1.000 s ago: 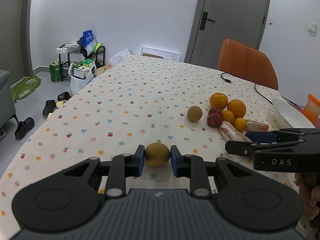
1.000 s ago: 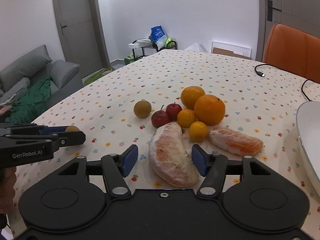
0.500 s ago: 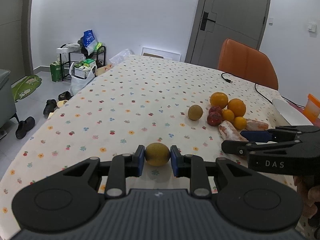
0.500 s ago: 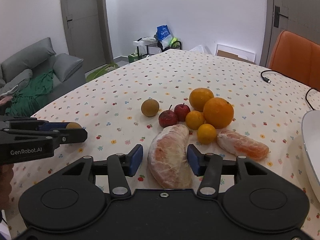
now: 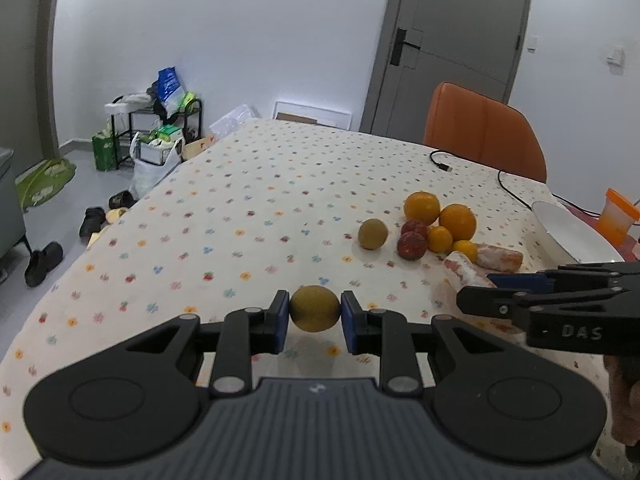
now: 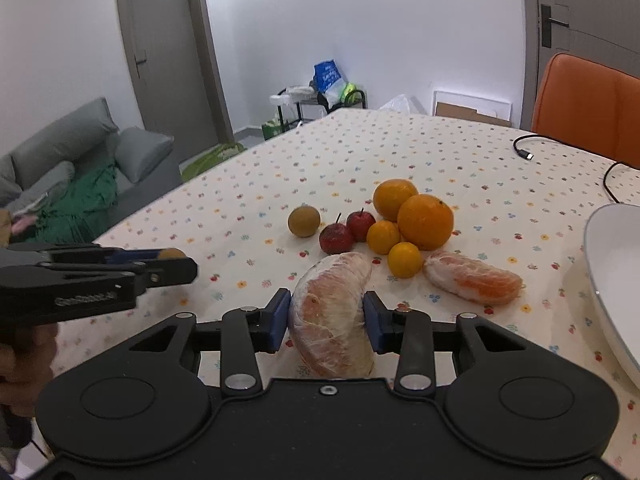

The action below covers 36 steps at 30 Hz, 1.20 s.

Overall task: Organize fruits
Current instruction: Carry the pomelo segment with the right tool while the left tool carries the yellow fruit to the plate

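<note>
left hand-held gripper (image 5: pixel 315 315) clamped on brown fruit (image 5: pixel 315 308); right hand-held gripper (image 6: pixel 325 320), lettered "das", pinching pomelo segment (image 6: pixel 332 316); sofa (image 6: pixel 60 160) only rightward.

White walls, grey door (image 5: pixel 452 44), orange chair (image 5: pixel 480 132), grey sofa (image 6: pixel 80 152), cluttered rack (image 5: pixel 156 128).

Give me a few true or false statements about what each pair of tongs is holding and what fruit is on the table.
1. The left tongs grip a small round brown fruit. True.
2. The right tongs hold an orange. False: they clamp a peeled pomelo piece.
3. Two red apples sit among the oranges. True.
4. The white plate is full of fruit. False: none shows on its visible part.
</note>
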Motion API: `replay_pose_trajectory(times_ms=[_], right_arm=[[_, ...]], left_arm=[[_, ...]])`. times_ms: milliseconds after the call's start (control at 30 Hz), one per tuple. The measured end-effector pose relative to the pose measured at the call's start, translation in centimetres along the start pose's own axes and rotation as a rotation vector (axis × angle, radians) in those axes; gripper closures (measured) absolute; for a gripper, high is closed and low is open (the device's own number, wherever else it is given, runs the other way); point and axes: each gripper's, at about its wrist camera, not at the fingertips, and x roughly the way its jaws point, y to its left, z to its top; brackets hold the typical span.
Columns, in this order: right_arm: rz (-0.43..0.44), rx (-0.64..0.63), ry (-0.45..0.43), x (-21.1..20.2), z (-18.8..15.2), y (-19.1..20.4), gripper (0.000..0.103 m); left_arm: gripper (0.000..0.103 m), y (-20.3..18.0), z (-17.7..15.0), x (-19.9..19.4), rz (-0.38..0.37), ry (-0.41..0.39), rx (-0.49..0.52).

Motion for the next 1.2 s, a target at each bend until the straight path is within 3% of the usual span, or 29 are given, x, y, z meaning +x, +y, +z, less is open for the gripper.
replay_pose_trajectory(times_ms=[400,800,1200], right_arm=[[-0.060,0.076,-0.088,-4.0,0.2,-2.8,0.066],[-0.181,0.132,-0.169,-8.2,-0.2,-7.0,0.066],[-0.291,0.188,-0.192,-11.1,-1.7,-11.0,0.066]], left_arm=[[0.077,-2.8,1.9,0.2,-0.048,-0.041,0.046],[0.077,-7.3,3.1,1.5,-0.117,-0.034,0.113],[0.077,-11.7,3.6,3.1,-0.196,-0.021,0.164]])
